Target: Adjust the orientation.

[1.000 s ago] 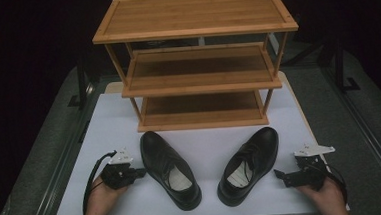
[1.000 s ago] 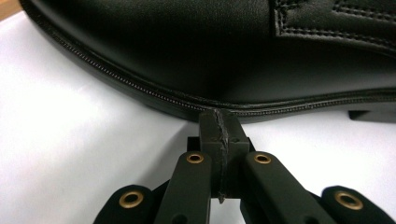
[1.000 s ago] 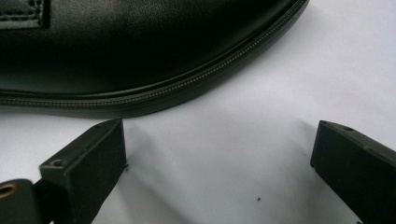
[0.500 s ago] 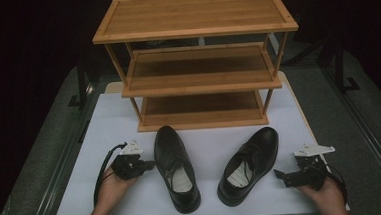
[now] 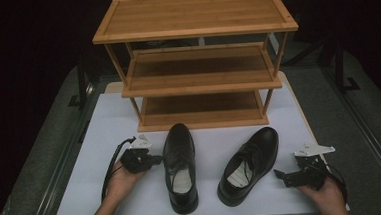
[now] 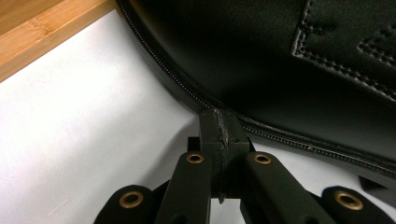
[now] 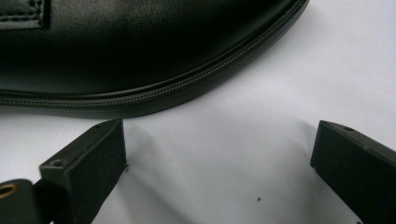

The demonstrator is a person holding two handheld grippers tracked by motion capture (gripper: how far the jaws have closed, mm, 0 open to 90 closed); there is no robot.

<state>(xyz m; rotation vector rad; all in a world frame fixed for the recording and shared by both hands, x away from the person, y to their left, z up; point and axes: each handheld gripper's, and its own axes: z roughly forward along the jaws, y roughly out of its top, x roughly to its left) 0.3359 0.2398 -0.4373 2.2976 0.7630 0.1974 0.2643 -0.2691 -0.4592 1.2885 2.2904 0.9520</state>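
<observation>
Two black leather shoes lie on the white board (image 5: 124, 116). The left shoe (image 5: 180, 165) points its toe at the rack, and the right shoe (image 5: 249, 164) lies angled. My left gripper (image 5: 157, 160) is shut with nothing in it. Its tips (image 6: 218, 123) touch the sole edge on the left shoe's (image 6: 280, 60) side. My right gripper (image 5: 279, 174) rests on the board just right of the right shoe. In the right gripper view its jaws (image 7: 219, 140) stand open with bare board between them, and the shoe's (image 7: 140, 46) side is close ahead.
A three-tier bamboo rack (image 5: 198, 62) stands at the back of the board with nothing on its shelves. Its bottom shelf edge (image 6: 37, 32) shows in the left gripper view. Dark grey table surrounds the board.
My left gripper has moved right against the left shoe, and the shoe's toe has swung from pointing up-left to pointing straight at the rack. The right gripper and right shoe stayed put.
</observation>
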